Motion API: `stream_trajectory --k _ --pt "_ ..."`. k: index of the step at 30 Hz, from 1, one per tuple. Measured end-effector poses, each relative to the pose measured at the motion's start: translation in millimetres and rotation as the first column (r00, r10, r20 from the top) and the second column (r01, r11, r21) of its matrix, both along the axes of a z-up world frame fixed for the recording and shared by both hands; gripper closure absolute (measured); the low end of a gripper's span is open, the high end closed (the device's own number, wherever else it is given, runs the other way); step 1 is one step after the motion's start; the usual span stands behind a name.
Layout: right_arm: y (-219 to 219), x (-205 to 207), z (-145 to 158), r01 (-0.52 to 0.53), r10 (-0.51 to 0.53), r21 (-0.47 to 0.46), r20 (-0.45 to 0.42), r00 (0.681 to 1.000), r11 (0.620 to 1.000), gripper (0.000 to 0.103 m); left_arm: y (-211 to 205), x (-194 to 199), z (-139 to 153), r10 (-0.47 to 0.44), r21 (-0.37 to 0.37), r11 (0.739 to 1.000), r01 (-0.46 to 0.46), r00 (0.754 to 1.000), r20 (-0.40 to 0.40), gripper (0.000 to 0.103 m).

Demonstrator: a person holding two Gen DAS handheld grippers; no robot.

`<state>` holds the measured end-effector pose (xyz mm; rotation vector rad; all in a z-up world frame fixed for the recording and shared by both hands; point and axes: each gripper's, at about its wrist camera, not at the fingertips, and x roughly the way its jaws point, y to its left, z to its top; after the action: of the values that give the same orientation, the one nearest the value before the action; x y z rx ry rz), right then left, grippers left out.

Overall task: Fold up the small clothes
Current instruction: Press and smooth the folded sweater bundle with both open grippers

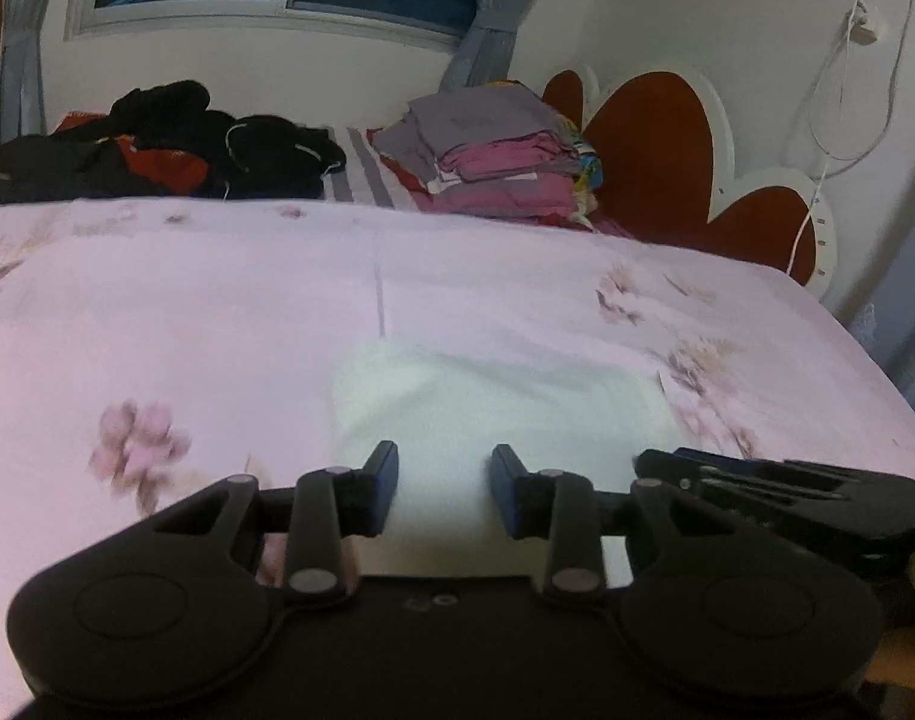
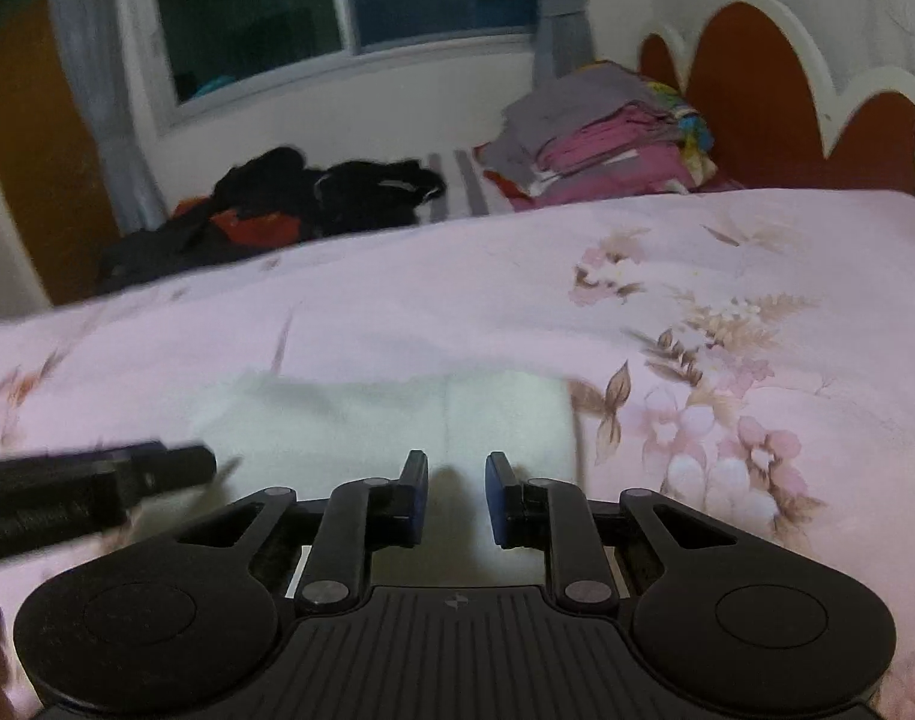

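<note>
Clearly the white cloth (image 1: 505, 396) is light, thin and limp: it lies flat on the pink floral bedspread (image 1: 175, 312), near its front edge, and looks already folded into a tidy rectangle. It should drape and sag from wherever it is pinched, so a hold at an edge or corner, one gripper to each side, would likely keep it square; a single pinch in the middle would probably bunch it. It is not fragile, and on the soft bedspread it may drag a little instead of sliding cleanly.

Both grippers tilt downward over the near edge of the cloth, side by side. The left gripper (image 1: 442, 492) has its jaws parted with only cloth showing behind the gap, nothing pinched. The right gripper (image 2: 456, 501) sits just to its right, jaws also parted, narrower, and empty.

Farther back on the bed lie a dark heap of clothes (image 1: 157, 138) and a folded stack (image 1: 493, 156) by the headboard (image 1: 649, 156).
</note>
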<state>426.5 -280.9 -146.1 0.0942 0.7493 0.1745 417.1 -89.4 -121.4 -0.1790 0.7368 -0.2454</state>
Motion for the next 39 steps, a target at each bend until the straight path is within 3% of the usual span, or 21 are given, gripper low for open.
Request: stream_trajectory --k 2,5,7,9,11,17,24,32,35,39 --pt "1 -7 -2 -0.002 0.002 -0.041 0.008 1.0 0.999 0.083 1 -17 -3 -0.015 -0.002 1.0 0.015 1.0 0.0 0.069" --pt "-5 -21 12 0.027 -0.027 0.016 0.033 0.999 1.0 0.082 0 -38 -5 -0.033 0.014 0.999 0.033 0.999 0.013 0.067" --pt "-3 -38 18 0.015 -0.015 0.005 0.052 0.999 1.0 0.082 -1 -45 -8 -0.05 0.027 0.998 0.05 0.999 0.006 0.063" --pt "6 -47 5 -0.025 0.024 -0.074 -0.006 1.0 0.997 0.083 -2 -44 -14 -0.057 0.03 0.998 0.057 0.998 -0.021 0.06" --pt "10 -52 -2 -0.023 0.024 -0.13 0.007 1.0 0.991 0.083 -1 -43 -14 -0.059 0.025 0.998 0.06 0.998 -0.028 0.06" --pt "11 -81 20 -0.017 0.019 -0.075 0.019 1.0 0.997 0.082 8 -58 -13 -0.077 -0.021 0.997 0.076 0.995 -0.067 0.061" --pt "13 -116 -9 -0.082 0.073 -0.136 -0.071 0.995 0.987 0.083 -1 -67 -29 -0.063 -0.025 0.998 0.06 0.991 -0.114 0.06" --pt "-11 -130 -16 -0.107 0.101 -0.126 -0.056 0.993 0.986 0.083 -16 -72 -24 -0.016 0.045 0.999 0.022 0.992 -0.124 0.056" --pt "-26 -137 -18 -0.103 0.099 -0.069 -0.067 0.993 0.992 0.082 -22 -72 -21 0.005 0.068 0.998 0.004 0.992 -0.13 0.053" --pt "-35 -135 -15 -0.114 0.11 -0.045 -0.087 0.99 0.992 0.073 -31 -73 -18 0.015 0.103 0.995 -0.002 0.991 -0.131 0.046"
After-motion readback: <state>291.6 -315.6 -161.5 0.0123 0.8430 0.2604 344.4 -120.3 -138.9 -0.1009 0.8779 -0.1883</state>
